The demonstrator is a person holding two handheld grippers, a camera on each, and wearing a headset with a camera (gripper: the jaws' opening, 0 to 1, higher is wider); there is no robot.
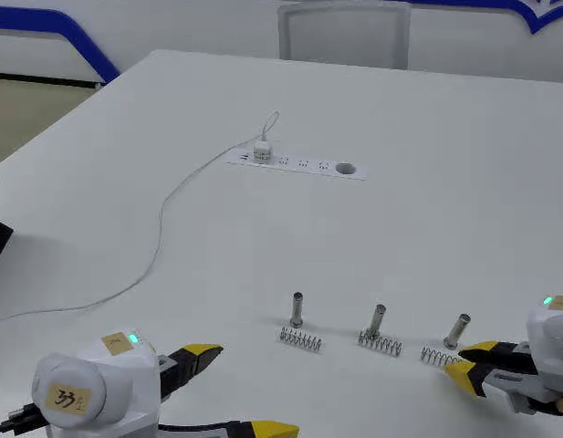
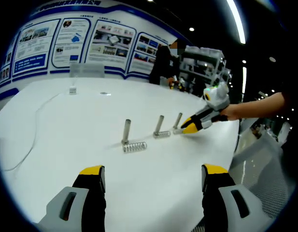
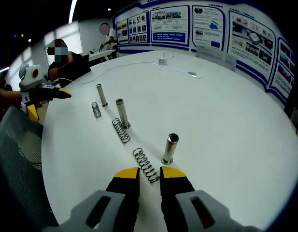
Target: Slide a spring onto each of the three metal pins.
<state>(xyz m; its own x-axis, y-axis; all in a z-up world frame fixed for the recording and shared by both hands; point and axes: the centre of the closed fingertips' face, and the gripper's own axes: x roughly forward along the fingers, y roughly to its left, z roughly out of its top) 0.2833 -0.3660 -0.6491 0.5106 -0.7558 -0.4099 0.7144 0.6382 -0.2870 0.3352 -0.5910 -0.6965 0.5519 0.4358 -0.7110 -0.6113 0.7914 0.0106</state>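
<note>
Three metal pins stand in a row on the white table: left (image 1: pixel 297 308), middle (image 1: pixel 377 321), right (image 1: pixel 458 329). A spring lies in front of each: left (image 1: pixel 300 339), middle (image 1: pixel 380 343), right (image 1: pixel 438 357). My right gripper (image 1: pixel 468 360) is low at the right spring's end. In the right gripper view its jaws (image 3: pixel 149 175) stand nearly together, with the near end of that spring (image 3: pixel 144 163) between them, beside the pin (image 3: pixel 170 147). The spring rests on the table. My left gripper (image 1: pixel 237 390) hovers wide open near the front edge, well short of the left pin (image 2: pixel 126 131).
A white power strip (image 1: pixel 295 165) with a plug lies mid-table, and its cable (image 1: pixel 162 219) trails to the left edge. A chair back (image 1: pixel 345 32) stands beyond the far edge. In the right gripper view, people sit at the left past the table.
</note>
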